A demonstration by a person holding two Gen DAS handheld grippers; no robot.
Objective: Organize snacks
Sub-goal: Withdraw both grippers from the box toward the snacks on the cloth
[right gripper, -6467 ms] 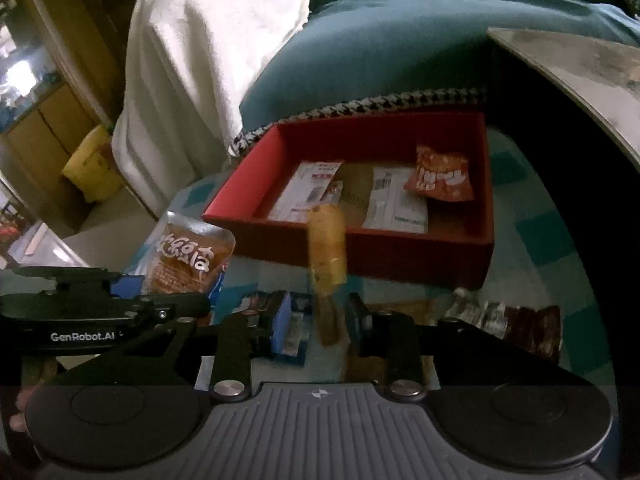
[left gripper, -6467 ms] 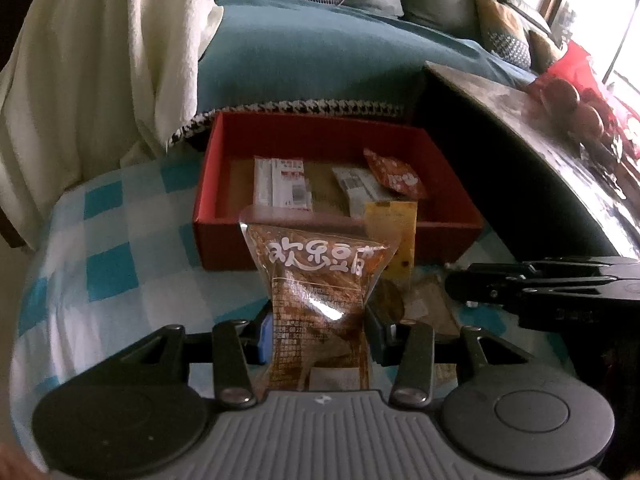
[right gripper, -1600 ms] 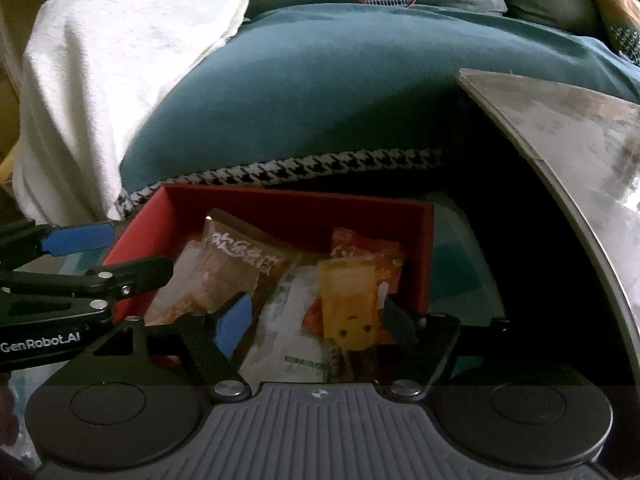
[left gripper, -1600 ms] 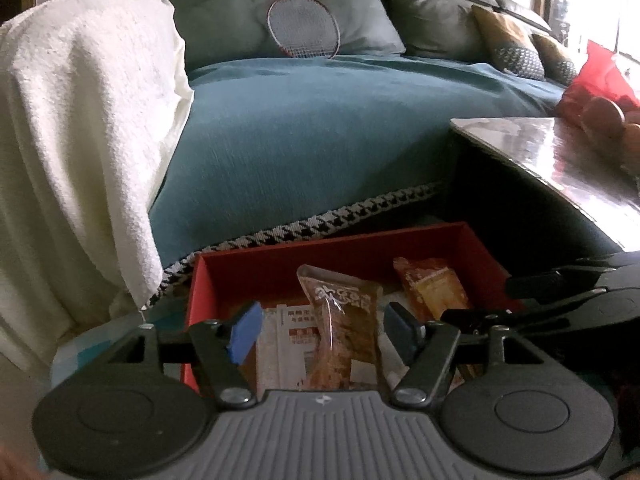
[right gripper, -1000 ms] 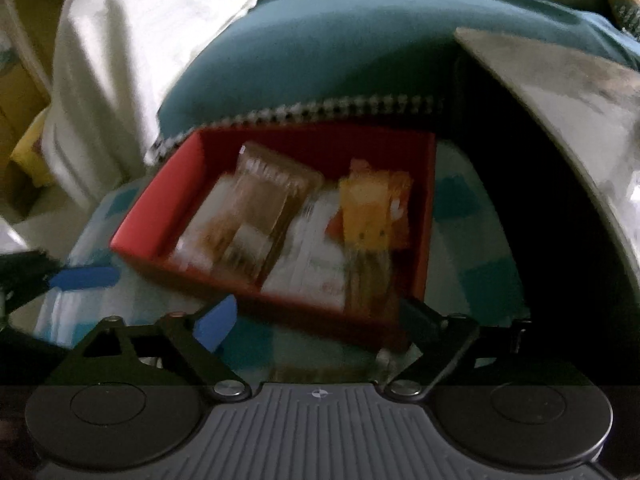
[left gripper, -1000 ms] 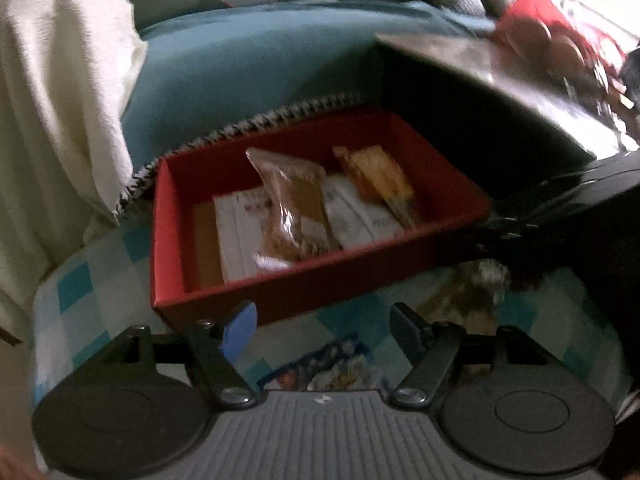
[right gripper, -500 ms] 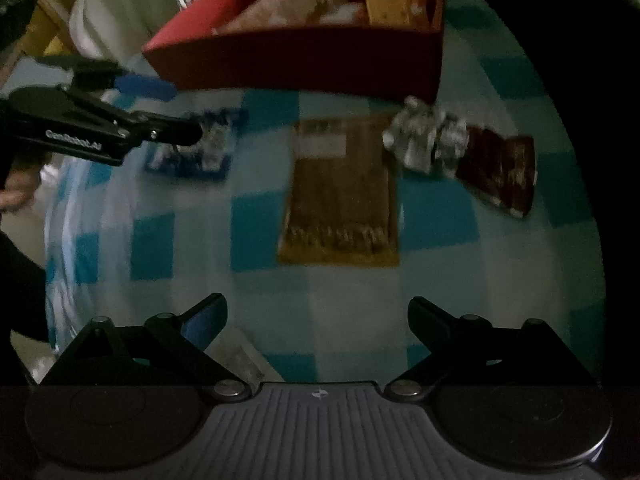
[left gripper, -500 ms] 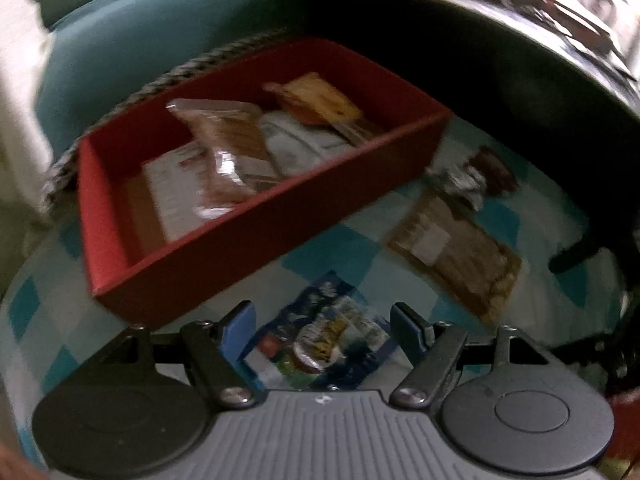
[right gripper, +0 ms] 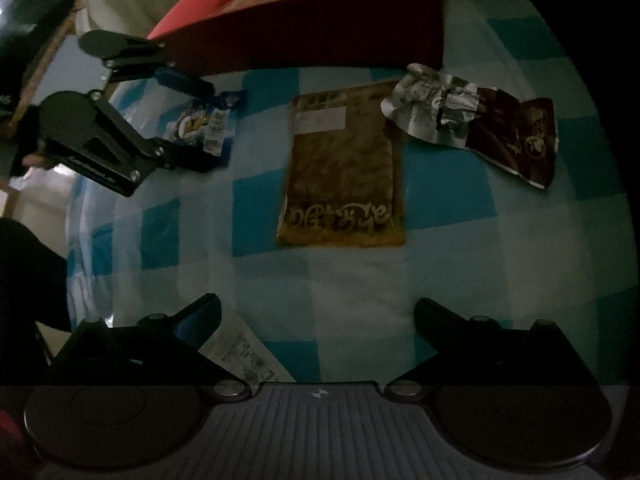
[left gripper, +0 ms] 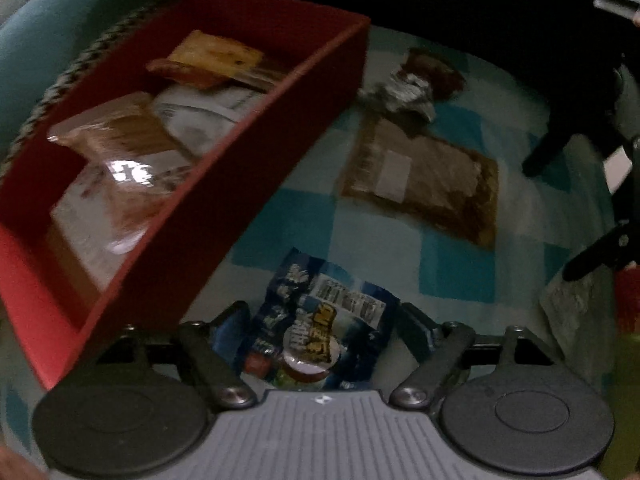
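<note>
A red box holds several snack packets, among them a brown clear-wrapped one and an orange one. My left gripper is open, its fingers on either side of a blue snack packet lying on the checked cloth. The right wrist view shows the left gripper around that blue packet. My right gripper is open and empty above the cloth. A flat brown packet and a dark red and silver packet lie beyond it.
The blue-and-white checked cloth covers the table. A white label packet lies by my right gripper's left finger. A dark table side rises behind the cloth. The red box stands at the cloth's far edge.
Both grippers let their snacks go in the red box, then pulled back and tilted down. The left gripper has come down around the blue packet. The right gripper hovers lower over the cloth.
</note>
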